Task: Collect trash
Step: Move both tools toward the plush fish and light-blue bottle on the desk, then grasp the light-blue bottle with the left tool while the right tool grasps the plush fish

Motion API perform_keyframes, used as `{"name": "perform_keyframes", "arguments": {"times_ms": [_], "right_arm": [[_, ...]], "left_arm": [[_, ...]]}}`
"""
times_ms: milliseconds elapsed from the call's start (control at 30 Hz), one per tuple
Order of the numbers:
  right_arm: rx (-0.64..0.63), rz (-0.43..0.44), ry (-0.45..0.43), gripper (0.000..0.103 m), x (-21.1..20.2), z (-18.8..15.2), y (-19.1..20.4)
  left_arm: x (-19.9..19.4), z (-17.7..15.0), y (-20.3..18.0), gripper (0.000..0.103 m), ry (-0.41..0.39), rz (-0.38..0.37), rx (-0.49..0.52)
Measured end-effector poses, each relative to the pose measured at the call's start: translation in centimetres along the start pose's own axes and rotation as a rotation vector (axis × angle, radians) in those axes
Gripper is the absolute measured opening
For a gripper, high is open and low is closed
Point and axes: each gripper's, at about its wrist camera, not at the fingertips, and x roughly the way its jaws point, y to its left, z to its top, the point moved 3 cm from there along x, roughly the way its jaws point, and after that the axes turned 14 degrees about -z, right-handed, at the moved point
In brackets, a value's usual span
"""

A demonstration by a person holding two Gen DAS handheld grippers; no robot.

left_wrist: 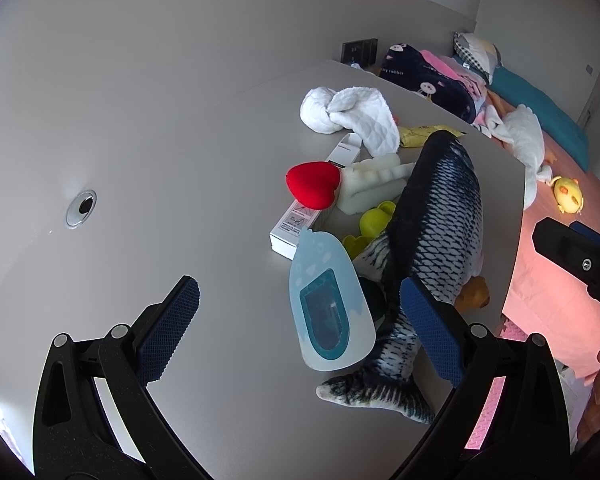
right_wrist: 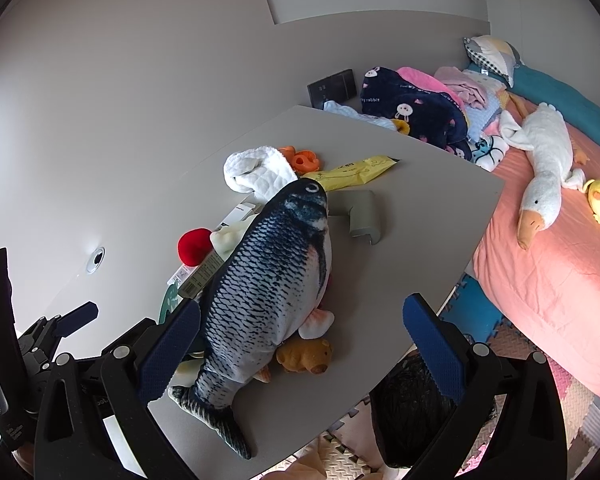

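grippers: left gripper (left_wrist: 300, 332) and right gripper (right_wrist: 300, 352) both hang released, holding nothing. one fish plush (right_wrist: 268, 280), one red heart (left_wrist: 313, 185), one yellow wrapper (right_wrist: 356, 171) lie on one table (right_wrist: 412, 216).

Lighting: soft, even daylight; strongest at the right, where the salmon-pink bedspread (right_wrist: 540, 280) washes out to a pale glow. Shadows: faint, diffuse on the matte grey tabletop (left_wrist: 180, 160). Optics: heavy fisheye bending, dark vignetted corners; both views acceptably sharp.
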Motion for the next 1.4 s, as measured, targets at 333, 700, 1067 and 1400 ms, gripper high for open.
{"name": "perform_keyframes", "arguments": {"times_ms": [333,700,1067,1400], "right_arm": [[0.000,-0.001,0.004,0.101,0.2,-0.1,-0.1],[-0.007,0.000,0.008,0.101,0.2,-0.1,0.2],[-0.026,-0.021,0.008,0.101,0.4,-0.3,0.3],[-0.042,-0.013,0.024,0.101,1.1,-0.7,0.2]], "left_arm": [[0.1,-0.1,0.0,0.097,0.001,-0.003,-0.006],[0.2,-0.2,0.0,0.097,0.004,0.000,-0.009],[0.9,-0.5,0.5,0.097,0.023,0.006,-0.019],[3.4,-1.8,1.4,0.097,0.093,-0.009,-0.054]]}}
